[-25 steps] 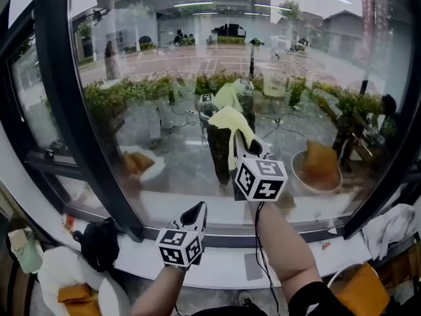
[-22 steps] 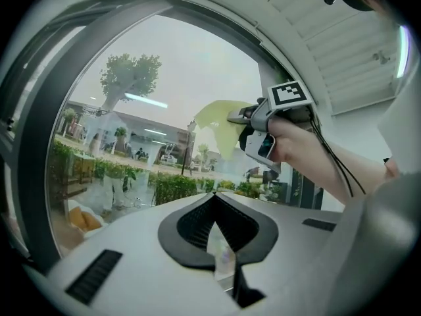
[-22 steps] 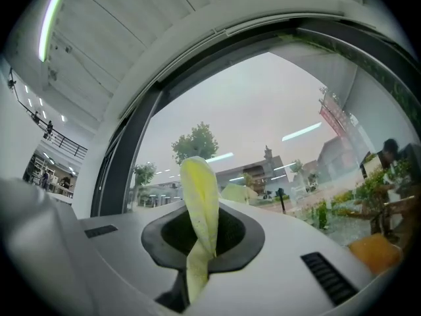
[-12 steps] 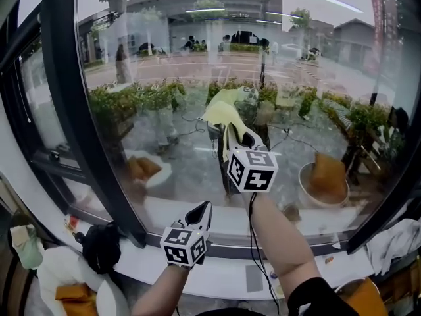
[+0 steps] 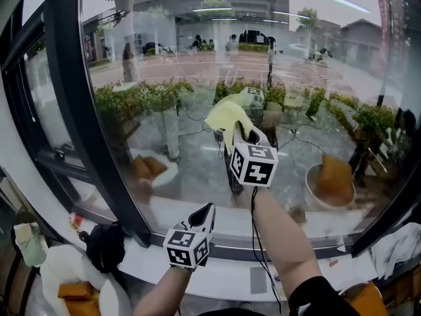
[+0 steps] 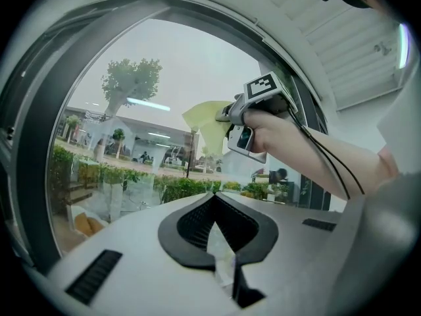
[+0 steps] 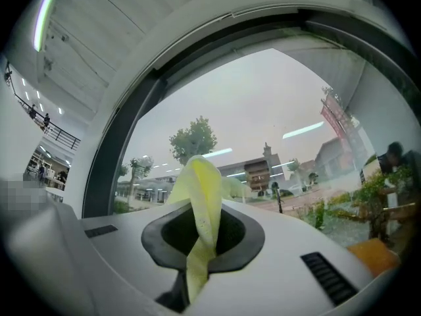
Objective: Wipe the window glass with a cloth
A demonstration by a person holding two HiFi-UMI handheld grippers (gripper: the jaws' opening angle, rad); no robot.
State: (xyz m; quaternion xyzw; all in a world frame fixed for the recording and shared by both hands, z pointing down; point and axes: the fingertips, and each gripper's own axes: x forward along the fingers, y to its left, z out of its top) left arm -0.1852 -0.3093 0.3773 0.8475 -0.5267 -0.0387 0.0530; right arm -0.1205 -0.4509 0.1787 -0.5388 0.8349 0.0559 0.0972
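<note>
1. Far left: dark frame [image 5: 85, 110], slanting up across the view. At its foot, a black bundle [image 5: 105, 245] on the white sill [image 5: 227, 274].
2. Left of centre: left gripper [image 5: 206, 209], held low over the sill, tips pointed up toward the bottom of the glass [image 5: 164, 84]. Contact with sill or glass not discernible.
3. Left gripper jaws: drawn together. Only a thin pale sliver visible between the pads in the left gripper view, too small to identify.
4. Centre: right gripper [image 5: 241, 134], raised well above the left gripper on an extended forearm, pointed at the glass.
5. Right gripper jaws: clamped on the yellow cloth [image 5: 227, 114]. One fold gripped between the pads, trailing down behind them; the rest bunched above the tips.
6. Cloth position: up against the glass at mid-height, right of the frame, with its reflection directly behind.
7. Far right: white rag [image 5: 395, 245], lying at the lower edge, well apart from both grippers.
</note>
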